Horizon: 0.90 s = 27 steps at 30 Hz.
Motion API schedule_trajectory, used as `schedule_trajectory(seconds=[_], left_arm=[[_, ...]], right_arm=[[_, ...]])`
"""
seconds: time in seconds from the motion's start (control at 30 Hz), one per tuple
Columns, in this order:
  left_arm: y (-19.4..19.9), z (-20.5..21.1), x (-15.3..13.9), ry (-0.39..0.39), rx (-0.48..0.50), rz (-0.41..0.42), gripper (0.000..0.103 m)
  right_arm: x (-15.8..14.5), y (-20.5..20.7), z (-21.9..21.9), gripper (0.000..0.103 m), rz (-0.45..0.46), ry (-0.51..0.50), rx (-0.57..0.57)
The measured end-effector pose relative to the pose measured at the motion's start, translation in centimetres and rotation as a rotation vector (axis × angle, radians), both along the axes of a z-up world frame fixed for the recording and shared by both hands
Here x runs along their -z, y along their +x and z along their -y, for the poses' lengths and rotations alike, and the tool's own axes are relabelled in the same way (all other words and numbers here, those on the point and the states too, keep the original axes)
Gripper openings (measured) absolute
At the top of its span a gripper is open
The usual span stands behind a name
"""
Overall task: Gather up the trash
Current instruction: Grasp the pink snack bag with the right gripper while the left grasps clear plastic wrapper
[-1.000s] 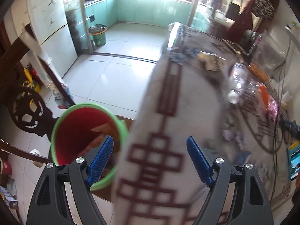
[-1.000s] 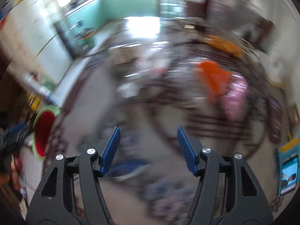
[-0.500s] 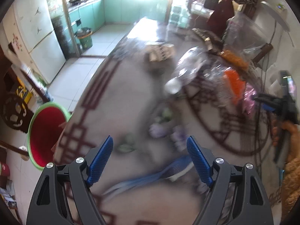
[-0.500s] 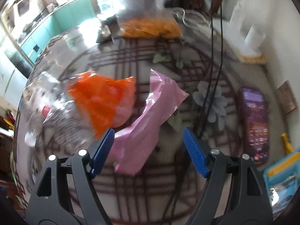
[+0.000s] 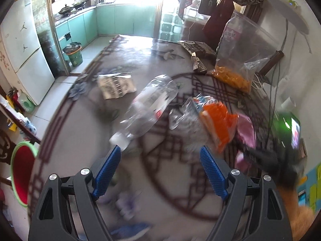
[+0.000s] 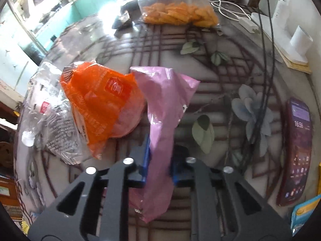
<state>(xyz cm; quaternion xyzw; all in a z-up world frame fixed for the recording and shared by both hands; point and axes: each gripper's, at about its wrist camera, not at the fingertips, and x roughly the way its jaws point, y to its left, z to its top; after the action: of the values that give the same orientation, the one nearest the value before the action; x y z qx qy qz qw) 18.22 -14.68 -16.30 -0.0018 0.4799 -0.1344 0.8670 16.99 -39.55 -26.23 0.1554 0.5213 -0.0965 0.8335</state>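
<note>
My right gripper (image 6: 159, 160) is shut on a pink plastic wrapper (image 6: 162, 104) that lies on the patterned table (image 6: 220, 84); the wrapper runs up between its blue pads. An orange snack bag (image 6: 100, 98) lies just left of it, beside a crumpled clear wrapper (image 6: 52, 120). My left gripper (image 5: 160, 172) is open above the table with nothing between its fingers. Ahead of it lies an empty clear bottle (image 5: 146, 110) on its side, with the orange bag (image 5: 218, 120) and pink wrapper (image 5: 246, 130) to the right. A red bin with a green rim (image 5: 22, 172) stands on the floor at the left.
A clear bag of orange snacks (image 6: 178, 14) stands at the back of the table. A phone (image 6: 297, 146) and cables (image 6: 264, 60) lie at the right. A printed paper (image 5: 116, 86) and remotes (image 5: 197, 60) lie farther back. The table edge runs down the left.
My right gripper has come down onto the pink wrapper and shut on it. My left gripper has swung from over the red bin to the right, across the table toward the bottle.
</note>
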Motion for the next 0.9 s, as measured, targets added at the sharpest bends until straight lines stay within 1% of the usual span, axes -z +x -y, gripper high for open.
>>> schedule_trajectory(seconds=[0.13,0.2,0.33,0.43,0.67,0.83,0.9], left_arm=[[2.6,1.8,2.6,-0.028,-0.034,-0.064,0.078],[3.4,2.5,3.9,-0.029,-0.048,-0.092,0.078],[4.5,4.0,5.5,-0.023,-0.037,-0.108,0.078],[5.3,5.3,6.6,-0.022,-0.022,-0.118,0.078],[6.6,6.6,9.3,-0.034,-0.038,-0.160,0.078],[6.5,7.3,9.4,-0.028,-0.055,-0.124,0.079],[6.5,7.4,9.4,-0.025,-0.062,-0.118,0.078]], right_arm=[[-1.5,-2.3,0.5,0.016,0.078,0.029,-0.002],[-2.2,-3.2,0.5,0.016,0.105,0.038,-0.002],[-3.4,-4.4,0.9,0.016,0.152,0.028,0.019],[-3.6,-4.4,1.4,0.016,0.156,0.006,0.024],[-3.1,-3.5,2.7,0.016,0.169,-0.003,0.045],[-2.8,-2.8,2.3,0.016,0.176,-0.010,0.018],[-2.7,-2.6,2.2,0.016,0.180,-0.010,0.012]])
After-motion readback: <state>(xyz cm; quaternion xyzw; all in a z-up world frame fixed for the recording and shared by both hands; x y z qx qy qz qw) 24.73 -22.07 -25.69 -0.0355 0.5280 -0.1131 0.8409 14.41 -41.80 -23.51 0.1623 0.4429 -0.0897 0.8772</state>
